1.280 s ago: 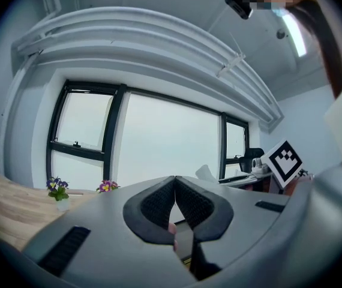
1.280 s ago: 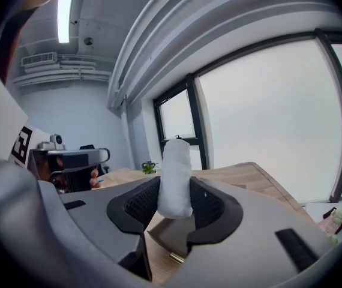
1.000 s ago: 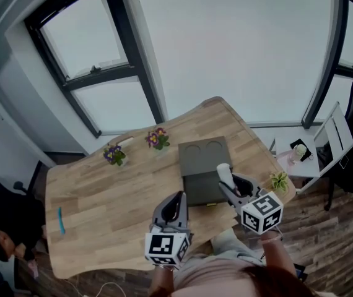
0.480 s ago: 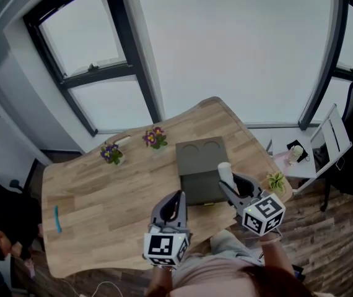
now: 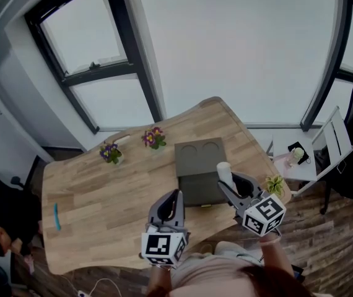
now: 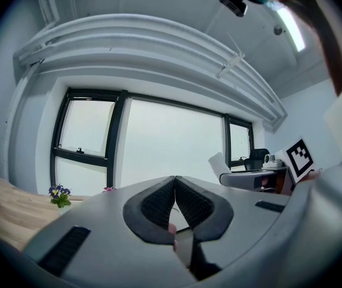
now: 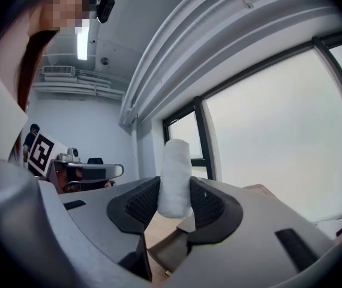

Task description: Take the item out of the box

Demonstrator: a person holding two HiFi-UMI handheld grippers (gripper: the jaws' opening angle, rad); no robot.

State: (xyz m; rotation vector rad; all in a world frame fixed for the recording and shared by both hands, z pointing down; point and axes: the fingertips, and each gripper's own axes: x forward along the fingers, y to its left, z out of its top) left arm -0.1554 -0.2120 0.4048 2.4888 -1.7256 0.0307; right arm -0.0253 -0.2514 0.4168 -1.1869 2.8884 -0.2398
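The right gripper (image 7: 174,204) points out level toward the windows and clamps a white, soft-looking cylinder (image 7: 175,174) upright between its ribbed pads, just by the right side of the open dark-grey box (image 5: 199,164). The left gripper (image 6: 174,188) is held alongside, jaws pressed together on nothing. The box rests on a pale plank table (image 5: 102,197).

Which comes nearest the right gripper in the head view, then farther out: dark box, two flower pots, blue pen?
1. Box, directly left of the right gripper.
2. Flower pot, beyond the box's far left corner.
3. Second flower pot, further left.
4. Blue pen, near the table's left edge.
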